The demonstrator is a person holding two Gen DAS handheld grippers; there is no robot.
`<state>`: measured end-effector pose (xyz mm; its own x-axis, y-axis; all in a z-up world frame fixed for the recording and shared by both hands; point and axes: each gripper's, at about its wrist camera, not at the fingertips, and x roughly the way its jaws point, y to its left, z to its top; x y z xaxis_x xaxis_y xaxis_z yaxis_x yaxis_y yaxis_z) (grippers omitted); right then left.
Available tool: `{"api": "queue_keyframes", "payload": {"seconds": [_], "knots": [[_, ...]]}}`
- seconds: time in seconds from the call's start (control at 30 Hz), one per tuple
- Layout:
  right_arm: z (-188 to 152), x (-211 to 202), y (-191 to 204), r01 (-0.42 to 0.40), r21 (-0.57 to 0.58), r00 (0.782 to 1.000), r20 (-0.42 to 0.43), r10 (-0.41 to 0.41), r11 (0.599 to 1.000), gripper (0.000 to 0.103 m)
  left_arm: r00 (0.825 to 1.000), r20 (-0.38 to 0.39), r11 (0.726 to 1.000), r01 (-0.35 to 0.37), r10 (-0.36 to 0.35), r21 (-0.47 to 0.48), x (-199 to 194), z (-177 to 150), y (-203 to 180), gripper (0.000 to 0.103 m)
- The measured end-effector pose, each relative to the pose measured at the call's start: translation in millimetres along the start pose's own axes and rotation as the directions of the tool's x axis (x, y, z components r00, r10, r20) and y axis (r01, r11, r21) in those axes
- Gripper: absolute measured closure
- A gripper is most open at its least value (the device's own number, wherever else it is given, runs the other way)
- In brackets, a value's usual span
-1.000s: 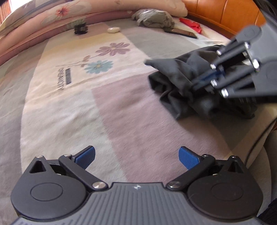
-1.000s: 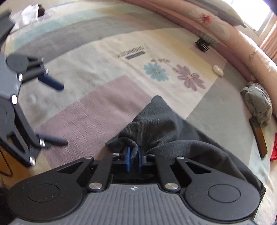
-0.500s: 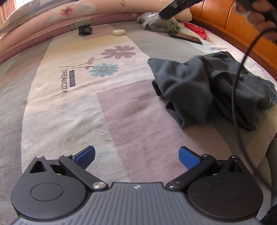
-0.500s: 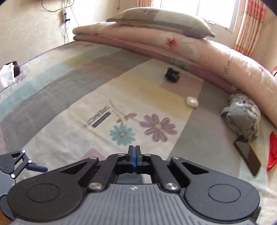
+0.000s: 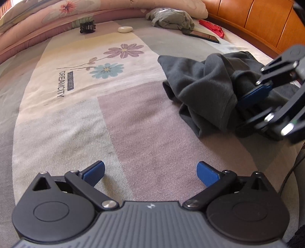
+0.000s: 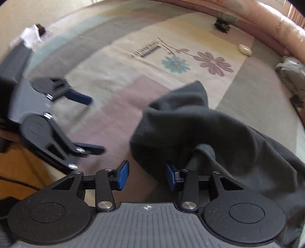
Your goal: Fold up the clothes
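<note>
A crumpled dark grey garment (image 5: 200,82) lies on the bedspread, right of the middle in the left wrist view. My left gripper (image 5: 150,171) is open over bare bedspread, well short of the garment, with nothing between its fingers. My right gripper (image 6: 146,177) is open, and a fold of the garment (image 6: 190,124) reaches in between its blue pads. In the left wrist view the right gripper (image 5: 246,110) comes in from the right edge with its jaws around the garment's near right side. The right wrist view shows the left gripper (image 6: 93,124) off to the left, blurred.
At the far side of the patchwork bedspread (image 5: 133,124) lie a black hair clip (image 5: 87,28), a small white case (image 5: 125,29), a bundled grey-green garment (image 5: 171,17), a phone (image 5: 202,35) and a red item (image 5: 211,28). A rolled quilt (image 5: 57,11) and a wooden headboard (image 5: 257,21) border the bed.
The right gripper was shut on the garment, lifted away shut, and is now back down at the garment with its jaws open. The left gripper stayed open and hardly moved.
</note>
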<state>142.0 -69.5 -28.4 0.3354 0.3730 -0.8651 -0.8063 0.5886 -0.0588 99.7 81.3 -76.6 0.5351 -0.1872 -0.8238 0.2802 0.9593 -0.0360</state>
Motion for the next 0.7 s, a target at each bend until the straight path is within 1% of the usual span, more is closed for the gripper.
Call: {"api": "queue_keyframes", "payload": {"seconds": [0.03, 0.1, 0.17, 0.2, 0.23, 0.27, 0.33, 0.4, 0.47, 0.53, 0.63, 0.7], "knots": [[-8, 4, 5, -0.001, -0.007, 1.000, -0.015, 0.001, 1.000, 0.046, 1.000, 0.001, 1.000, -0.002, 0.002, 0.001, -1, 0, 0, 0.001], [-21, 12, 15, 0.000, -0.020, 0.999, -0.039, -0.001, 1.000, 0.044, 1.000, 0.006, 1.000, -0.006, 0.006, -0.001, -4, -1, 1, 0.001], [-20, 12, 18, 0.020, -0.035, 1.000, -0.022, -0.021, 0.999, 0.045, 1.000, 0.012, 1.000, -0.013, 0.013, -0.008, -9, -3, 4, 0.001], [-20, 12, 20, 0.031, -0.043, 0.999, -0.013, -0.031, 0.999, 0.048, 1.000, 0.014, 1.000, -0.017, 0.017, -0.012, -11, -4, 5, 0.001], [-19, 12, 22, 0.041, -0.050, 0.999, -0.004, -0.041, 0.998, 0.058, 1.000, 0.014, 1.000, -0.023, 0.023, -0.018, -14, -5, 8, 0.001], [-18, 13, 24, 0.051, -0.057, 0.999, 0.005, -0.051, 0.997, 0.093, 1.000, 0.012, 0.999, -0.028, 0.029, -0.023, -15, -7, 10, 0.001], [-16, 12, 26, 0.067, -0.066, 0.998, 0.024, -0.066, 0.996, 0.095, 0.999, 0.009, 0.999, -0.039, 0.039, -0.035, -17, -10, 15, 0.001], [-8, 4, 20, 0.036, -0.033, 0.998, 0.048, -0.035, 0.999, 0.095, 0.999, 0.006, 0.998, -0.049, 0.049, -0.048, -18, -13, 20, 0.001], [4, -1, 14, -0.027, 0.035, 0.997, 0.067, 0.024, 0.999, 0.095, 0.998, 0.004, 0.997, -0.056, 0.056, -0.058, -18, -15, 23, 0.001], [22, -4, 12, -0.091, 0.070, 0.991, 0.103, 0.084, 0.993, 0.095, 0.998, 0.006, 0.996, -0.060, 0.061, -0.062, -20, -17, 25, 0.001], [49, -8, 10, -0.187, 0.114, 0.973, 0.160, 0.168, 0.976, 0.095, 0.998, 0.010, 0.995, -0.069, 0.070, -0.068, -24, -18, 27, 0.001], [70, -9, 10, -0.229, 0.125, 0.959, 0.201, 0.201, 0.965, 0.095, 0.996, 0.013, 0.994, -0.085, 0.087, -0.074, -28, -19, 30, 0.001]]}}
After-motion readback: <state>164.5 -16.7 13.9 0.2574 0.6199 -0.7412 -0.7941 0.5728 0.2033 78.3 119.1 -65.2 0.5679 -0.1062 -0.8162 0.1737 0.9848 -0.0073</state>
